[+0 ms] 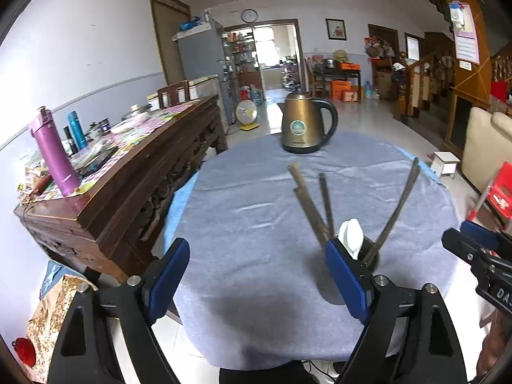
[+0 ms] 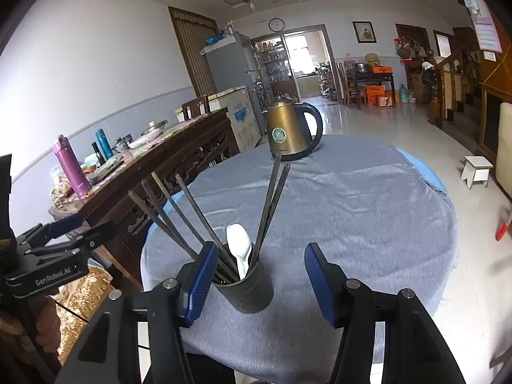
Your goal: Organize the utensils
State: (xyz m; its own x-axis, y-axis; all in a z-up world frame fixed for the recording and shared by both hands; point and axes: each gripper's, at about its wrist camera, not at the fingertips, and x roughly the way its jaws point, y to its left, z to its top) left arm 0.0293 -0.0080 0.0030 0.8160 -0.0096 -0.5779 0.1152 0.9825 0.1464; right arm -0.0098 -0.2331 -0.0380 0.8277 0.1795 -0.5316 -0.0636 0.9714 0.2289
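While your left tool (image 1: 257, 275) and right tool (image 2: 256, 280) both gape wide, the holder (image 2: 244, 289) stands upright on the bench (image 2: 352, 208), chopsticks (image 2: 270, 204) fanning upward, spoon (image 2: 239, 249) handle-down.

Holder (image 2: 248, 284) near front edge of round table (image 2: 352, 211), chopsticks (image 2: 272, 204) & spoon (image 2: 240, 249) standing in it (sticks fanned left and right). Kettle (image 2: 289, 131) at far edge, behind holder. Sideboard (image 2: 179, 150) left of table, w/ bottles (image 2: 71, 169) on top. Stool (image 2: 476, 168) on floor to right.

walls white over grey (image 2: 105, 73); floor glossy tile (image 2: 384, 121); carved wooden sideboard (image 1: 134, 185); doorway sunlit (image 1: 272, 51)
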